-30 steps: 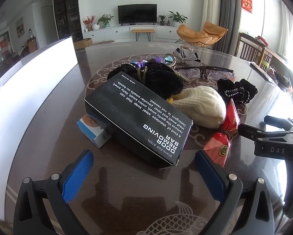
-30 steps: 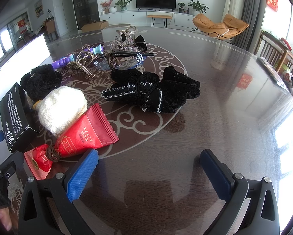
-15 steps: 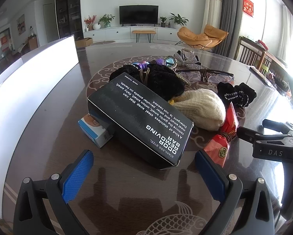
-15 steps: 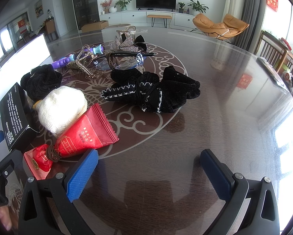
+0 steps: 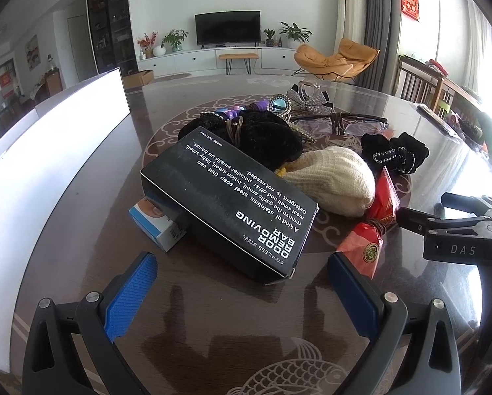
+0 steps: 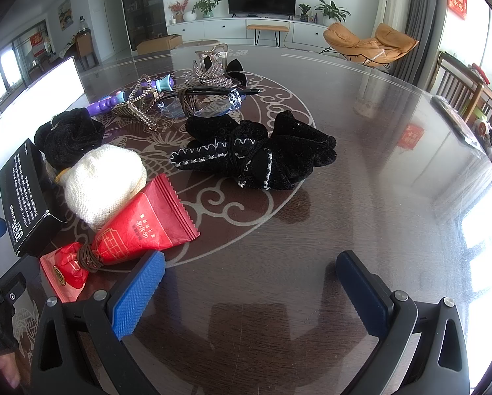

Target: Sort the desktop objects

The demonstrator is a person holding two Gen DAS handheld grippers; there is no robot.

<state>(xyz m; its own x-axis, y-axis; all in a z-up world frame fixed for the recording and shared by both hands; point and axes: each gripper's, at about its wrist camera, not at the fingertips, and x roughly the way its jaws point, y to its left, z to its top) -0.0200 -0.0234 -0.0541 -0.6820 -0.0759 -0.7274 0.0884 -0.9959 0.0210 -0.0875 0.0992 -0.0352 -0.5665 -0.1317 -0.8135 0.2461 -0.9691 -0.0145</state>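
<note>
A black box (image 5: 232,204) marked "Odor Removing Bar" lies tilted on a small blue-and-white box (image 5: 157,223), just ahead of my open, empty left gripper (image 5: 242,283). Behind it lie a black scrunchie (image 5: 262,138), a cream knitted pouch (image 5: 338,181), a red packet (image 5: 374,227) and a black velvet bow (image 5: 394,154). My right gripper (image 6: 249,283) is open and empty, with the red packet (image 6: 137,230) at its left fingertip and the velvet bow (image 6: 259,154) ahead. It also shows in the left wrist view (image 5: 450,227).
Glasses (image 6: 206,102), a rhinestone bow clip (image 6: 213,72), a purple toy (image 6: 114,102) and a beaded clip (image 6: 137,105) lie farther back on the dark round table (image 6: 361,164). A white panel (image 5: 48,151) stands along the left. Chairs stand at the right.
My left gripper has drawn slightly nearer the black box. The right gripper has not moved.
</note>
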